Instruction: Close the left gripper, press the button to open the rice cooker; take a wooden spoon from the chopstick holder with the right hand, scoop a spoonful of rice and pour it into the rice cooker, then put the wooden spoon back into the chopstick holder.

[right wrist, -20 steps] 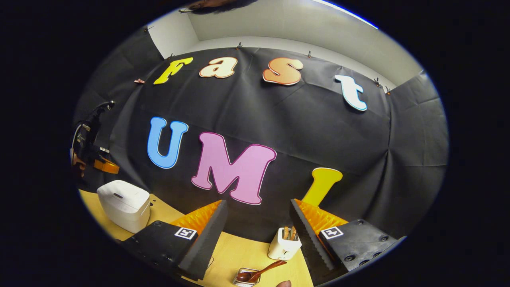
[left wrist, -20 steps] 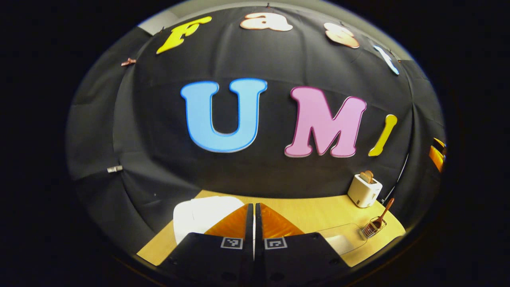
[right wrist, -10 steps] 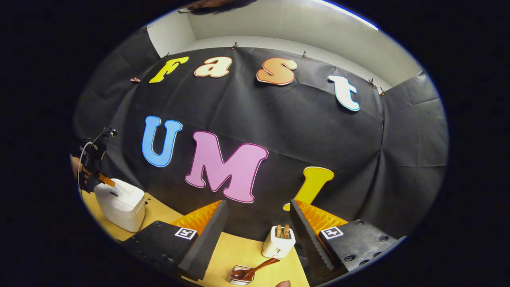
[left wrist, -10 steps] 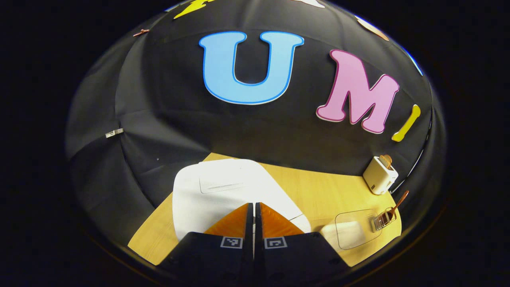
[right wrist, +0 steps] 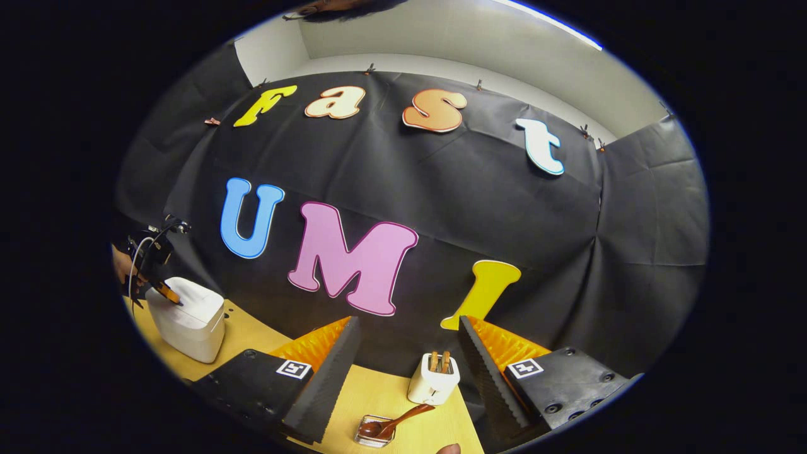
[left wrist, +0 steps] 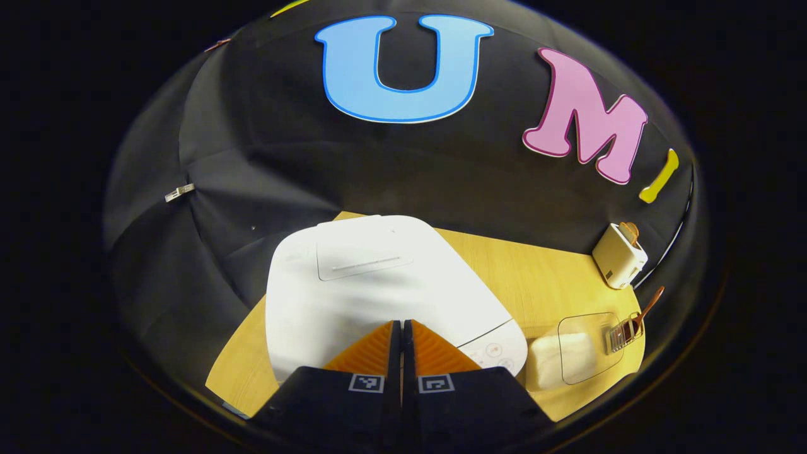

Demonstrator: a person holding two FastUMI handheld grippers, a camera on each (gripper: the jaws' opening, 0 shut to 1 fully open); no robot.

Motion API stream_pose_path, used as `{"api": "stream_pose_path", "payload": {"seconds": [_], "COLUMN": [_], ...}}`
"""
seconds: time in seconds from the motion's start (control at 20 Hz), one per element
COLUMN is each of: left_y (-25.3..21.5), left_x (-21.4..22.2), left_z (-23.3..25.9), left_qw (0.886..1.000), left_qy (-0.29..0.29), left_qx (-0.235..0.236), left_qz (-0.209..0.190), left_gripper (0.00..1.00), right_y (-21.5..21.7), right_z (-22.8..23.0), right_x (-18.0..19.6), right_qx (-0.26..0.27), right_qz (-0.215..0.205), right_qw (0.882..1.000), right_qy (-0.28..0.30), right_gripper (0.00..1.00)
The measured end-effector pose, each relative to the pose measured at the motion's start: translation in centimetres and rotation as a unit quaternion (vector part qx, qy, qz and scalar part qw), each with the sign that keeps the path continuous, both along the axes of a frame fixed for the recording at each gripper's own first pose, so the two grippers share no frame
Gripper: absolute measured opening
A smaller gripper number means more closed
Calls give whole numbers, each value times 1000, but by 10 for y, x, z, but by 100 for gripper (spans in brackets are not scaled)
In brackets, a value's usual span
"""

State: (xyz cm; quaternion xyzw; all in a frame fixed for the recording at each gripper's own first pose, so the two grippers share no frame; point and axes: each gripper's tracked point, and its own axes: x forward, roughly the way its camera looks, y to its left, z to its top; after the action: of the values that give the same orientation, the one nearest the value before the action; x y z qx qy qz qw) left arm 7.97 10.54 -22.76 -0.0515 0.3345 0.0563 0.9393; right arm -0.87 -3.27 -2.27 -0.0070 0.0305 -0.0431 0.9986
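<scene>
The white rice cooker, lid down, lies right under my left gripper, whose fingers are pressed together with nothing between them. In the right gripper view that left gripper points down at the front top of the rice cooker; whether it touches is unclear. A wooden spoon stands in the wire chopstick holder at the table's right. My right gripper hangs open above the wooden spoon and its chopstick holder. A clear box of white rice sits beside the cooker.
A white toaster with bread in its slots stands at the back right, also the toaster between my right fingers. The wooden table ends at the black cloth wall. A hand holds the left gripper.
My left gripper has tilted and dropped toward the rice cooker, which now looms much larger beneath it. The right gripper has drifted slightly and stays open.
</scene>
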Motion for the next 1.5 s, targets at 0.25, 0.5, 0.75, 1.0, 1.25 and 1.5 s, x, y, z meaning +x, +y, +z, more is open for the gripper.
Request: {"api": "stream_pose_path", "payload": {"seconds": [0.25,0.5,0.75,1.0,1.25,1.5], "left_y": [-1,-3,11,28,20,-5], "left_x": [-3,-3,21,32,27,13], "left_z": [-8,3,83,140,162,181], "left_qw": [1000,1000,992,973,963,953], "left_qy": [21,14,-121,-218,-261,-298], "left_qx": [-8,-7,40,66,64,60], "left_qz": [-1,5,12,32,29,5], "left_gripper": [6,6,6,6,5,64], "right_y": [-1,2,1,0,-5,-4], "right_z": [-1,2,1,0,-6,-36], "right_x": [-1,-3,-3,-3,-5,-9], "right_qx": [4,1,5,8,15,20], "right_qz": [-3,1,0,2,-3,2], "right_qw": [1000,1000,1000,1000,1000,999], "right_qy": [1,-4,-4,-3,3,31], "right_gripper": [96,96,96,96,96,96]}}
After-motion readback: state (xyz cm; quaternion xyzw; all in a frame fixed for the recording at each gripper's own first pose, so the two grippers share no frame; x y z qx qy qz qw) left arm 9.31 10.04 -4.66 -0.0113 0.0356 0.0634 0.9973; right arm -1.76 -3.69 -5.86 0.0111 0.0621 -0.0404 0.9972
